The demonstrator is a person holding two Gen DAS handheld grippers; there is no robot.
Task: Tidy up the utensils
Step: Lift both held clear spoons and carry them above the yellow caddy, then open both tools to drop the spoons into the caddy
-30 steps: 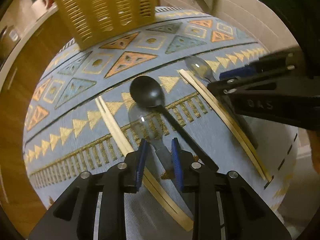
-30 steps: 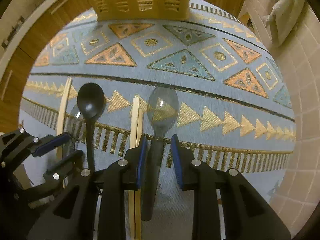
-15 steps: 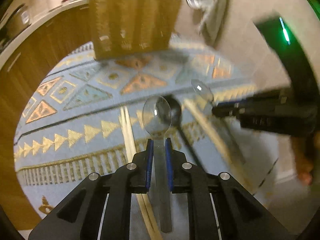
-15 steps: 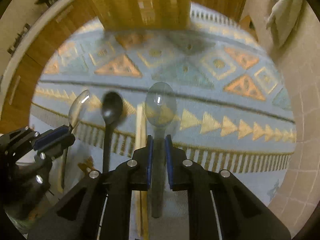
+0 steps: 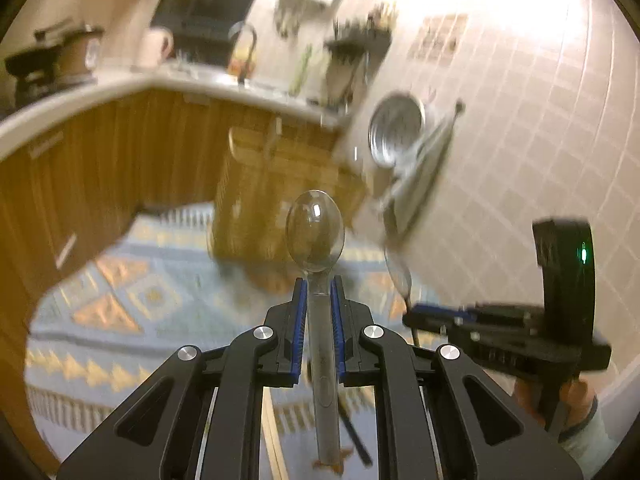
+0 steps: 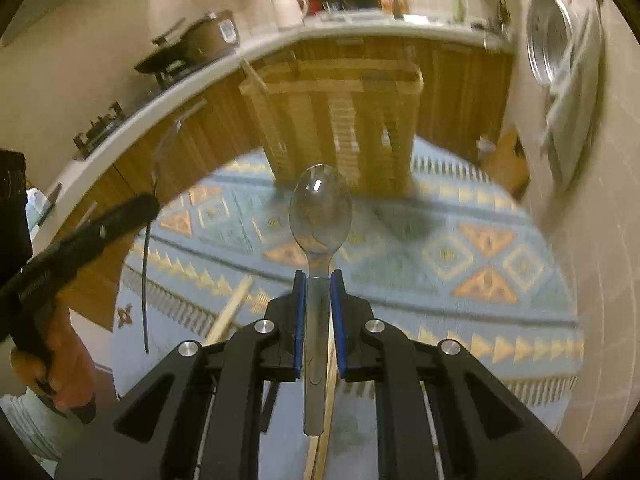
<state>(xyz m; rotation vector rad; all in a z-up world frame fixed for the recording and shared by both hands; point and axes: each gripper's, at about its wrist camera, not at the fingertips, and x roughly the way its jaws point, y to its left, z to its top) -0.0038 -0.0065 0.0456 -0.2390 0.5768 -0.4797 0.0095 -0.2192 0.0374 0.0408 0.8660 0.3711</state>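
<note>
In the left wrist view, my left gripper has its jaws clenched on a clear spoon, the basket at twelve o'clock. In the right wrist view, my right gripper likewise grasps its spoon; I'd keep both handles level until above the basket.

Warm, dim indoor light; glare blows out the tiled wall upper right. Motion blur smears both backgrounds; fisheye bends edges into dark vignette.
</note>
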